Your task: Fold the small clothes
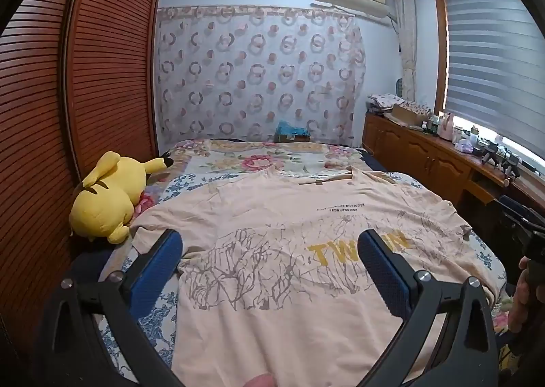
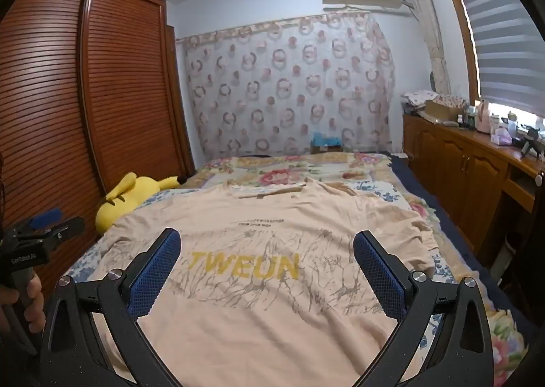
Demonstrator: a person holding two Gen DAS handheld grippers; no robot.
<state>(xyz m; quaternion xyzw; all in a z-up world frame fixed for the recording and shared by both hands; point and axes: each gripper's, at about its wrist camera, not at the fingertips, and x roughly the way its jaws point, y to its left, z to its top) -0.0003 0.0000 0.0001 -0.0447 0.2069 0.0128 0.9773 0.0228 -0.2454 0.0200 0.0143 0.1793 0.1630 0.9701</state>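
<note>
A pale peach T-shirt (image 1: 272, 216) (image 2: 265, 319) with yellow lettering and a grey branch print lies spread flat, front up, on the bed, collar toward the far end. My left gripper (image 1: 270, 244) hovers above its lower left part, jaws wide open, nothing between the blue pads (image 1: 160, 261). My right gripper (image 2: 267, 244) hovers above the lower middle of the shirt, also wide open and holding nothing. In each view the other gripper shows at the frame's edge, held by a hand (image 2: 32, 302).
A floral bedspread (image 1: 259, 159) covers the bed. A yellow plush toy (image 1: 109, 196) lies at the bed's left edge against the slatted wooden wardrobe (image 1: 102, 63). A wooden cabinet (image 2: 470, 162) with cluttered items runs along the right under the window blind.
</note>
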